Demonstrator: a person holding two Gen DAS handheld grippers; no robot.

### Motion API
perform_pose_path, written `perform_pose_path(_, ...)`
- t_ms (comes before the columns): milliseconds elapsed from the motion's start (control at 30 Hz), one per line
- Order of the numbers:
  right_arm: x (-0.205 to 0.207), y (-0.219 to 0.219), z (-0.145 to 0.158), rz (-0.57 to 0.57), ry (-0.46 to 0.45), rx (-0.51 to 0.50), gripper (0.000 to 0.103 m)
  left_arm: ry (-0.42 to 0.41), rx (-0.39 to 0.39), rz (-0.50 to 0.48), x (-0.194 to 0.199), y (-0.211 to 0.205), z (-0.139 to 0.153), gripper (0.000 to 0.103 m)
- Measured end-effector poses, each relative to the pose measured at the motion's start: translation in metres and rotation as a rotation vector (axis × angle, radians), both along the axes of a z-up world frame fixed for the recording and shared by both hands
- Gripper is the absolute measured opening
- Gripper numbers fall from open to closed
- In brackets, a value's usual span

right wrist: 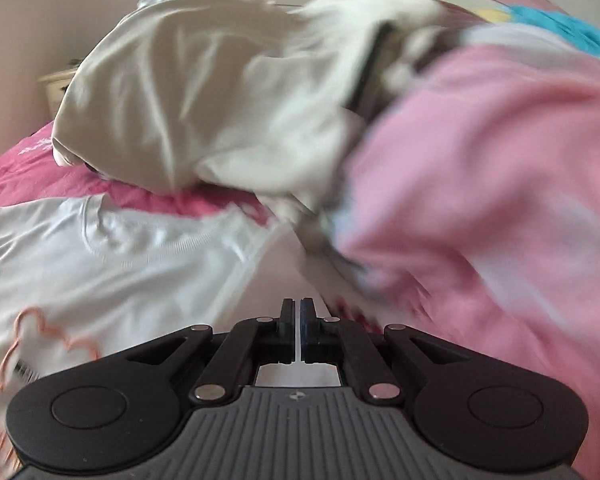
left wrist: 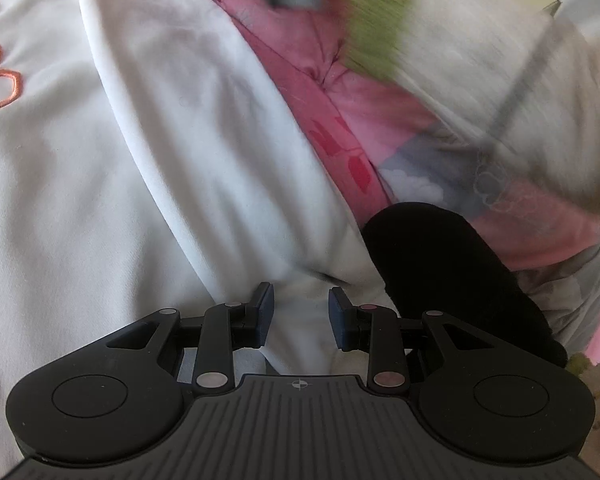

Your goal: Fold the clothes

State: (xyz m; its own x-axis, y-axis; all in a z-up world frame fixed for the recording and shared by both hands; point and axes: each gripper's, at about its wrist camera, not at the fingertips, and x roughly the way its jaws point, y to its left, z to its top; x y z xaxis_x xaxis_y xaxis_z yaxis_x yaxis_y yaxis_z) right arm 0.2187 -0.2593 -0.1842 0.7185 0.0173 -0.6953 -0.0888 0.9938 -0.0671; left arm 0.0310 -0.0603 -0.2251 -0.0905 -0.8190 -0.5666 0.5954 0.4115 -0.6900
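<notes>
A white garment (left wrist: 160,168) with an orange stitched outline (left wrist: 4,88) fills the left wrist view, one fold running diagonally across it. My left gripper (left wrist: 302,316) is shut on a bunched fold of this garment, which rises between its pads. The same garment (right wrist: 120,256) lies flat at the lower left of the right wrist view, neckline up, its orange outline (right wrist: 40,332) at the edge. My right gripper (right wrist: 297,306) hovers just past the garment's edge, shut, with nothing seen between its fingers.
A black cloth (left wrist: 452,272) lies just right of the left gripper on a pink bedspread (left wrist: 340,128). A blurred grey-and-green shape (left wrist: 340,12) moves at the top. A pale crumpled garment (right wrist: 188,92), a pink one (right wrist: 480,180) and a blue cloth (right wrist: 572,28) are piled ahead. A nightstand (right wrist: 56,80) stands far left.
</notes>
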Motion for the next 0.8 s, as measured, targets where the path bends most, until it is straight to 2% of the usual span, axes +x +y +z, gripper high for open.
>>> perform_pose_path(167,0.061,0.008,-0.025,-0.008,0.054,0.055,0.004,-0.025,0.005,-0.007,-0.005,-0.007,0.001,0.03)
perform_pose_path(267,0.074,0.017,-0.033,0.041,0.035,0.049,0.004,-0.015,0.001,-0.008,-0.004,-0.01,0.0,0.03)
perform_pose_path(333,0.078,0.021,-0.042,0.066,0.064,0.016,0.006,-0.01,-0.002,-0.008,-0.002,-0.008,-0.001,0.03)
perform_pose_path(433,0.075,0.02,-0.033,0.068,0.045,0.006,0.007,-0.005,-0.008,-0.009,-0.003,-0.008,-0.002,0.03)
perform_pose_path(500,0.07,0.014,-0.014,0.054,-0.015,0.039,0.016,0.0,-0.014,-0.009,-0.003,-0.008,-0.002,0.03)
perform_pose_path(533,0.07,0.012,-0.006,0.055,-0.035,0.034,0.026,0.003,-0.016,-0.009,-0.003,-0.007,-0.002,0.03)
perform_pose_path(600,0.074,0.012,0.002,0.073,-0.046,0.005,0.029,0.01,-0.021,-0.011,-0.001,-0.005,-0.003,0.03)
perform_pose_path(800,0.108,0.03,-0.011,0.27,0.111,-0.161,0.029,0.014,-0.027,-0.012,0.0,-0.003,-0.003,0.03)
